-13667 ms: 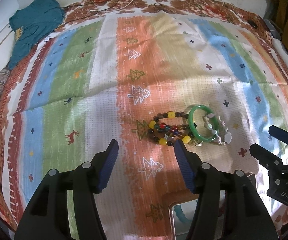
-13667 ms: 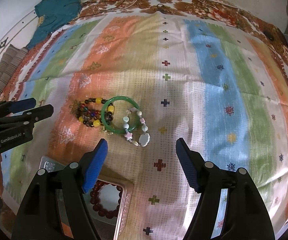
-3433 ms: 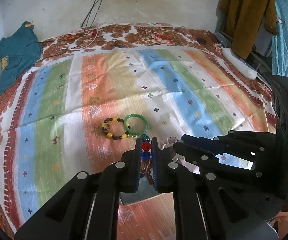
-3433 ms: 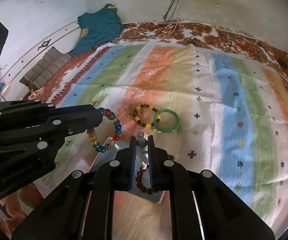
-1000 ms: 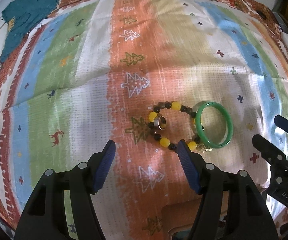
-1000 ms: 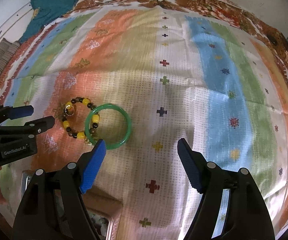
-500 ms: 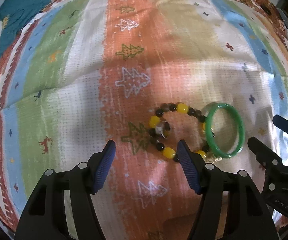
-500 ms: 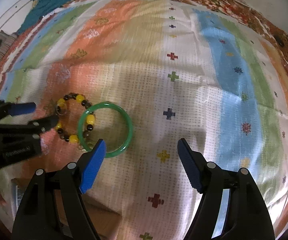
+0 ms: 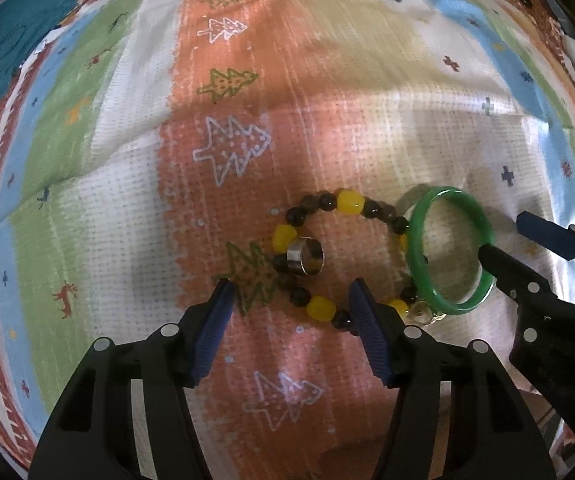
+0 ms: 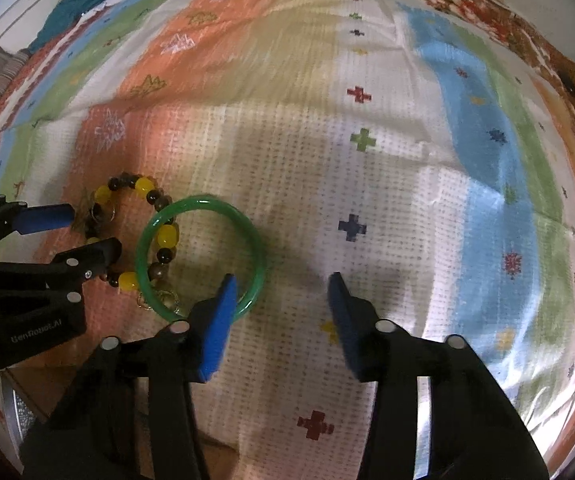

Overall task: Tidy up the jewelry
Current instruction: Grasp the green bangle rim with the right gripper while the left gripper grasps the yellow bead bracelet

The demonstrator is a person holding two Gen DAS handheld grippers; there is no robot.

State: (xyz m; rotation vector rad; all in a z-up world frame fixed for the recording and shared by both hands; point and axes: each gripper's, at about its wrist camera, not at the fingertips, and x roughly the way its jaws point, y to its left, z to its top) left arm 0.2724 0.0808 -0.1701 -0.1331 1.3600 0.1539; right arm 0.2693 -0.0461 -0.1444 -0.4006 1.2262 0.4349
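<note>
Left gripper (image 9: 289, 300) open, straddling beaded bracelet's (image 9: 347, 200) near-left arc beside silver ring (image 9: 305, 257). Right gripper (image 10: 281, 294) open; its left finger overlaps green bangle (image 10: 201, 203).

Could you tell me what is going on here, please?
A person is tidying jewelry off a striped blanket with two handheld grippers. The open left gripper is over the beaded bracelet and silver ring; the open right gripper has one finger inside the green bangle. Nothing is gripped.

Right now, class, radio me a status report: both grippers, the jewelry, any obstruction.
Left gripper open, over beaded bracelet and silver ring. Right gripper open, one finger at green bangle. Bangle overlaps bracelet.
</note>
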